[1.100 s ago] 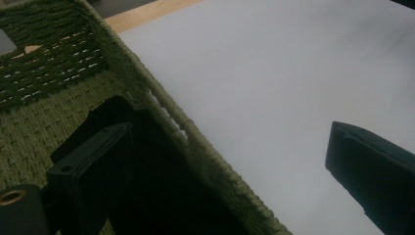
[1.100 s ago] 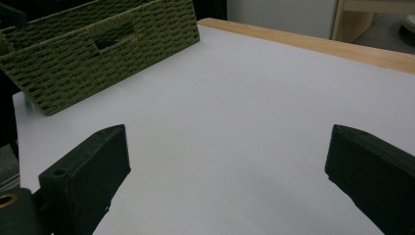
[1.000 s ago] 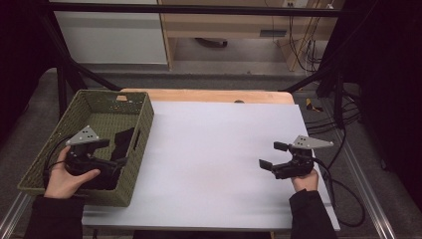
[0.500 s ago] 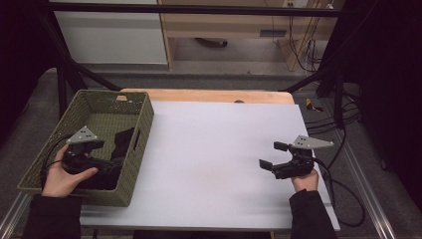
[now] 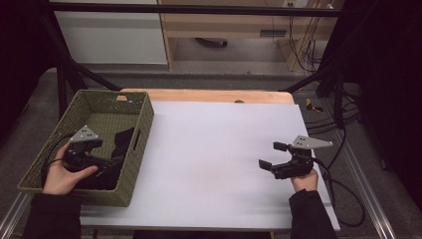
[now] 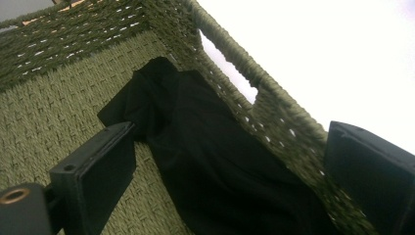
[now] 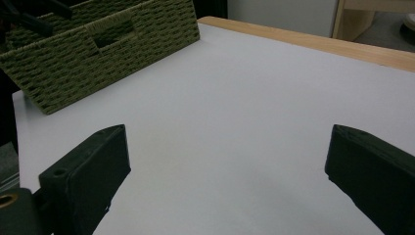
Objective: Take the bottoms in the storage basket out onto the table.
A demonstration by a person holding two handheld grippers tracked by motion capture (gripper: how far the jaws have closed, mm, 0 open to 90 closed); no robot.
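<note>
Left hand-held gripper [image 6: 230,161] astride basket wall [image 6: 274,112]

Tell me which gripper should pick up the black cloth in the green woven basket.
Left. The left gripper is inside the green woven basket, its fingers open on either side of the crumpled black cloth. The right gripper hangs open over the white table sheet, far from the basket.

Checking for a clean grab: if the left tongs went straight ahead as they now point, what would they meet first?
Probably the black cloth in the basket: it lies between the open jaws of the left tongs, against the basket's wall. Depth is hard to judge.
</note>
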